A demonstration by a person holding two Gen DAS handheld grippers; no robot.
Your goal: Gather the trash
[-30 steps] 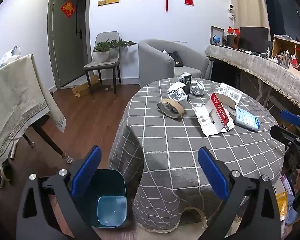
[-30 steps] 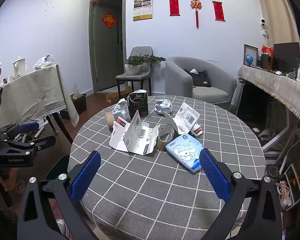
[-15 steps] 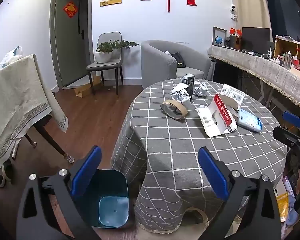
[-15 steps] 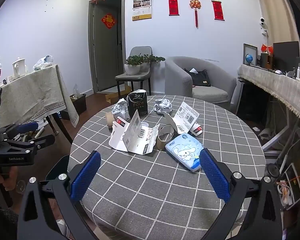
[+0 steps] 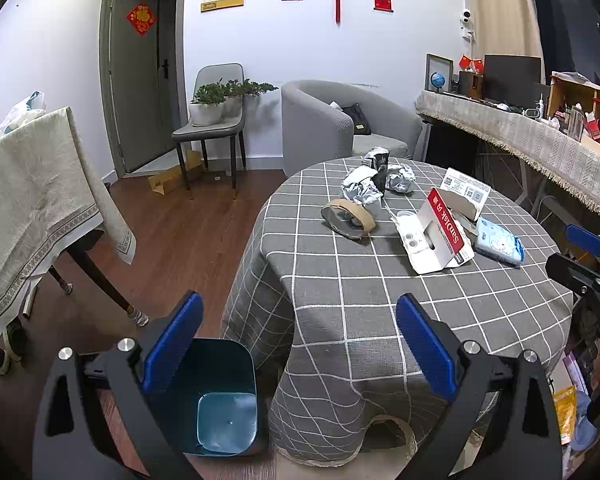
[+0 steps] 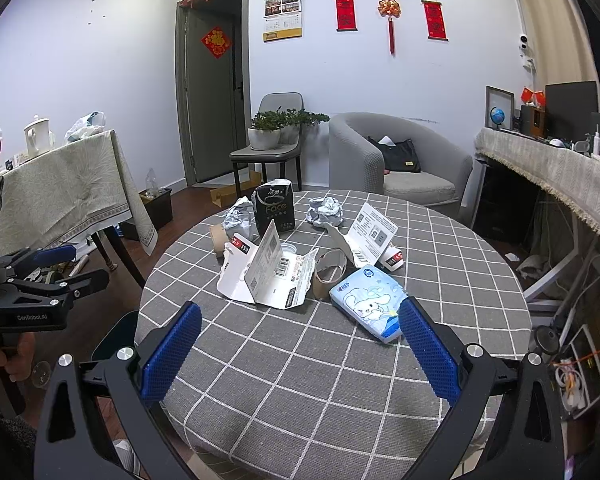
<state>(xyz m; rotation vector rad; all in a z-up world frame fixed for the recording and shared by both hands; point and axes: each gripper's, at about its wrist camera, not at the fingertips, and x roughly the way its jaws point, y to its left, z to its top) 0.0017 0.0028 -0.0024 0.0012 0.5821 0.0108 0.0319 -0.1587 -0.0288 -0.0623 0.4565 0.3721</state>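
A round table with a grey checked cloth (image 5: pixel 380 292) holds trash: an opened white and red card package (image 5: pixel 434 236) (image 6: pixel 268 276), cardboard tape rings (image 5: pixel 350 220) (image 6: pixel 330 272), crumpled foil balls (image 5: pixel 360 190) (image 6: pixel 325 212), a black Face packet (image 6: pixel 274 208) and a blue tissue pack (image 6: pixel 370 306) (image 5: pixel 500 242). A teal bin (image 5: pixel 216 396) stands on the floor by the table's left side. My left gripper (image 5: pixel 296 344) is open and empty above the bin and table edge. My right gripper (image 6: pixel 298 352) is open and empty over the table's near part.
A side table with a beige cloth (image 5: pixel 32 176) stands at the left. A chair with a potted plant (image 5: pixel 212 120), a grey armchair (image 5: pixel 340 124) and a cluttered counter (image 5: pixel 540 144) are behind. The left gripper also shows in the right wrist view (image 6: pixel 40 284).
The left view has drifted a little, so the table and bin sit slightly further right in it. The right view is nearly unchanged. Both grippers stay open.
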